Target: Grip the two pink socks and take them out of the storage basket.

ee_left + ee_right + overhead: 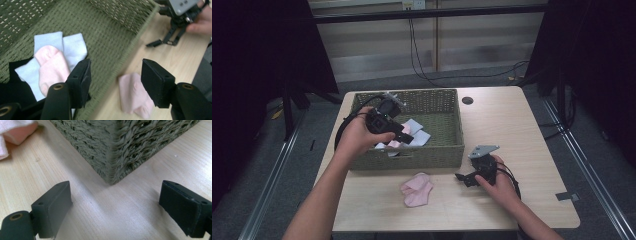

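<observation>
Meanwhile both grippers' jaws gape empty: left gripper [404,134] over basket [438,152], right gripper [468,178] near pink sock [417,190].

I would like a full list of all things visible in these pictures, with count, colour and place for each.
basket: one, olive green, woven, at the table's far left part
pink sock on table: one, pink, in front of the basket
socks in basket: one pink on pale blue ones, count unclear, beside something black
table: one, light wood
dark round hole: one, far side of tabletop
cables: black, on the floor behind
left tongs: open, black, above the basket
right tongs: open, black, low over the table, right of the pink sock
</observation>
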The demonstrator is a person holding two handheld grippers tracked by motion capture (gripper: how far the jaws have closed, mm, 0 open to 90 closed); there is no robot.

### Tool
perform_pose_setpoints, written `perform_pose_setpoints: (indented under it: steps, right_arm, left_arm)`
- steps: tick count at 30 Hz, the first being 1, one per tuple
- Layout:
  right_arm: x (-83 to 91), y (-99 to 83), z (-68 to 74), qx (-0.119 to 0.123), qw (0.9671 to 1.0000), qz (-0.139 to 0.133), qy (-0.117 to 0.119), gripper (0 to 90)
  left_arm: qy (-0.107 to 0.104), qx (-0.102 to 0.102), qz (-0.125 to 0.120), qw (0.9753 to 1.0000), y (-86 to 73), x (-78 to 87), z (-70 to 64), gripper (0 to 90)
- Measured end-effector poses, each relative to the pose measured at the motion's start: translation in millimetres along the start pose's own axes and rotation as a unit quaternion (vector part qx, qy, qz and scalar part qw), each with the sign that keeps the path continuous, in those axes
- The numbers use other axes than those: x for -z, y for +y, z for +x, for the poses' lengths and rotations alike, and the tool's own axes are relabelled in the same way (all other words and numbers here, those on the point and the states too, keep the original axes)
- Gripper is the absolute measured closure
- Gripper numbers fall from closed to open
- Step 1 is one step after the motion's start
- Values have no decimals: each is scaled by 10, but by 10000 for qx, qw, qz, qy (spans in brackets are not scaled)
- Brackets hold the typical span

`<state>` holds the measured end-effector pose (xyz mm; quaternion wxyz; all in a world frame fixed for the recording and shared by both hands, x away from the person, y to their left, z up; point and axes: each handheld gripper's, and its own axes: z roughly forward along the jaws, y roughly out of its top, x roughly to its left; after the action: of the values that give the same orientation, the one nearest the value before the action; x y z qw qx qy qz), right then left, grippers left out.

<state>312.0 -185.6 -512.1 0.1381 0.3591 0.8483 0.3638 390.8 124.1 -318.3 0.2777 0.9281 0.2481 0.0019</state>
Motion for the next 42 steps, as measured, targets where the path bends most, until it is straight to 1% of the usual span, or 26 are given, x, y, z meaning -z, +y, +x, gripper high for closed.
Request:
perform_pose_setpoints:
  steps: [1, 2, 3, 4, 5, 7, 9, 10, 12, 14, 16, 18, 22, 24, 26, 27, 28, 30, 31, 32, 33, 35, 37, 40, 41, 42]
  right_arm:
    - [-1, 0, 0, -1, 10000, -9, 4, 101]
    - [-1, 0, 0, -2, 10000, -10, 5, 101]
    - [-1, -1, 0, -2, 10000, -10, 4, 101]
    - [-1, 0, 0, -2, 10000, -10, 5, 101]
    - [-1, -1, 0, -2, 10000, -11, 6, 101]
    - [-1, -1, 0, -1, 10000, -10, 5, 101]
    - [-1, -1, 0, -1, 10000, -11, 5, 101]
    - [-1, -1, 0, -2, 10000, -11, 6, 101]
    - [-1, 0, 0, -3, 10000, -10, 6, 101]
    - [-1, 0, 0, -3, 10000, -10, 6, 101]
    - [-1, 0, 0, -3, 10000, -11, 6, 101]
    - [-1, 0, 0, -2, 10000, -11, 6, 101]
    - [-2, -1, -1, 8, 10000, -15, 3, 101]
    - [-2, -1, -1, 8, 10000, -15, 4, 101]
    - [-2, -1, -1, 6, 10000, -14, 5, 101]
    - [-2, -1, -1, 6, 10000, -14, 5, 101]
    - [-1, 0, 1, -9, 10000, -10, 8, 101]
    - [-1, -1, 0, 0, 10000, -13, 7, 101]
    - [-3, -2, -3, 26, 10000, -20, 1, 101]
    - [-2, -1, -1, 6, 10000, -13, 6, 101]
    - [-2, -1, -1, 7, 10000, -15, 5, 101]
    - [-1, 0, 1, -13, 10000, -9, 9, 101]
    - [-1, 0, 0, -9, 10000, -10, 8, 101]
    - [-2, -1, -1, 8, 10000, -14, 7, 101]
    - [-2, -1, -1, 9, 10000, -15, 8, 101]
    - [-3, 0, -2, 12, 10000, -14, 8, 101]
  left_arm:
    - [7, 37, -41, 10000, 6, -18, 48, 406]
    - [68, 46, -84, 9999, 6, -34, 78, 403]
    - [156, 123, -40, 9998, 2, -59, 157, 399]
    - [155, 215, -9, 9996, -1, -78, 213, 393]
    - [181, 242, -11, 9995, -6, -93, 256, 389]
    - [228, 432, -66, 9988, -21, -139, 352, 387]
    - [265, 510, -67, 9983, -25, -178, 424, 387]
    - [278, 497, -31, 9984, -22, -189, 448, 387]
    - [248, 537, -64, 9982, -19, -233, 498, 383]
    - [249, 607, -34, 9978, -18, -277, 547, 381]
    - [317, 621, 91, 9975, -18, -314, 598, 377]
    - [278, 735, 151, 9968, -25, -366, 660, 376]
    - [386, 848, 338, 9951, -49, -474, 767, 376]
    - [436, 926, 374, 9940, -63, -530, 803, 377]
    - [443, 967, 382, 9936, -74, -571, 835, 374]
    - [390, 1018, 362, 9934, -87, -604, 856, 372]
    - [345, 1007, 428, 9934, -96, -643, 887, 371]
    - [450, 945, 546, 9930, -99, -680, 908, 362]
    - [488, 992, 493, 9926, -103, -714, 922, 361]
    - [484, 935, 543, 9930, -102, -722, 948, 360]
    - [504, 984, 519, 9925, -106, -746, 959, 358]
    - [530, 997, 574, 9919, -119, -784, 999, 345]
    - [524, 1063, 647, 9908, -135, -838, 1027, 332]
    - [584, 1014, 814, 9898, -147, -920, 1054, 327]
    - [593, 992, 826, 9899, -156, -952, 1062, 327]
    - [544, 973, 844, 9902, -165, -979, 1071, 327]
